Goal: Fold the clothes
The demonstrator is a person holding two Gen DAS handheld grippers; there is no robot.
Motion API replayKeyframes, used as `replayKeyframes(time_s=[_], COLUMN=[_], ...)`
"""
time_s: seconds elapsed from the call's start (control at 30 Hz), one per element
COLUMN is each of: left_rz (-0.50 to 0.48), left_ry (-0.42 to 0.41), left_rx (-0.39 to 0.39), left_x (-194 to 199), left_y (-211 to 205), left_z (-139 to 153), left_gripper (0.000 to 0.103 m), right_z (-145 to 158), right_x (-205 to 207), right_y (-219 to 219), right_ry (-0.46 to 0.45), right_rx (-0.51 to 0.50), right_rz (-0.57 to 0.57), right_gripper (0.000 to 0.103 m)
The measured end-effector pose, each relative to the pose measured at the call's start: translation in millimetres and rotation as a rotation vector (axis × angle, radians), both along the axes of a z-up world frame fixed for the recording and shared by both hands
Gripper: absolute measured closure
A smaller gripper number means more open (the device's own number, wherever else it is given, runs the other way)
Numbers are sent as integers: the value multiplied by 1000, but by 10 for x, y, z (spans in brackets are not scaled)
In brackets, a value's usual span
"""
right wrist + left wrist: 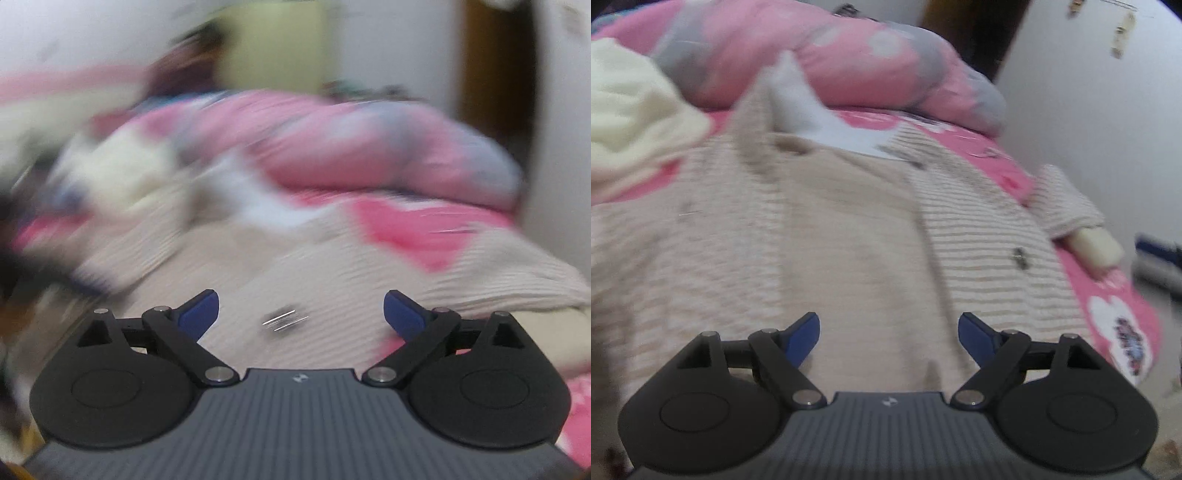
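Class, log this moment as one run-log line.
task: fold clothes | left hand-held gripper: open, empty | right hand-held gripper: open, empty | beige cardigan: spread on pink bed

Soft, even indoor light, no hard shadows or glare. The right wrist view is heavily smeared sideways by motion; the left wrist view blurs mildly. Fisheye bending curves both frames' edges.
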State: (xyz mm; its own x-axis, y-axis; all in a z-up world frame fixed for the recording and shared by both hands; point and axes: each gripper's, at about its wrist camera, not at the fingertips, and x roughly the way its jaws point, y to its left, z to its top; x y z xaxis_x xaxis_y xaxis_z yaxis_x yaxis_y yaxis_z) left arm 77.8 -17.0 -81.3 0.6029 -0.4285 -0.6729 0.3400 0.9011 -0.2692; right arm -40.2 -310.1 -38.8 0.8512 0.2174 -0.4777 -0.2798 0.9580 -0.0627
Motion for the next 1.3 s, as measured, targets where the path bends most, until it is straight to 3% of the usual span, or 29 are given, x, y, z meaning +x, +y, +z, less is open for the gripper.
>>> replayKeyframes(time_s=[0.07,0.2,0.3,0.33,0.37,0.43,0.53,0.6,0.7,0.87,0.97,1.1,1.3], left_rz=[22,23,14,8,7,7,13,14,16,-5,-27,-48,-69], left_ry=[-11,-36,-59,-66,-70,-79,-76,-75,-70,-60,-58,-40,-21], left_rx=[16,44,84,95,105,122,145,164,189,200,225,267,307], left_x=[-78,-226,-298,-328,-339,-353,-348,-343,-333,-338,-358,-361,-337], left_y=[93,163,141,140,134,118,81,58,32,-65,-147,-252,-323], left_z=[-33,-73,-89,-90,-94,-102,-138,-164,-169,-104,-92,-150,-198], left_gripper=[20,20,20,20,20,20,20,20,20,20,20,20,20], right_z=[-218,-525,-743,-729,-715,-671,-661,-653,-463,150,239,-106,-908], right_x=[-182,-317,-228,-204,-181,-186,-264,-353,-331,-586,-954,-1307,-1371], right_y=[473,1172,1400,1338,1276,1119,857,663,267,-1038,-1819,-2496,-2936], right_ry=[43,130,161,181,201,223,205,182,72,-165,-275,-316,-180], right_rx=[-71,-204,-344,-287,-230,-138,-99,-55,17,284,447,639,805], right_rz=[136,285,276,254,232,172,65,7,-105,-443,-613,-785,-958], right_gripper=[7,7,8,13,32,54,92,93,95,96,96,96,97])
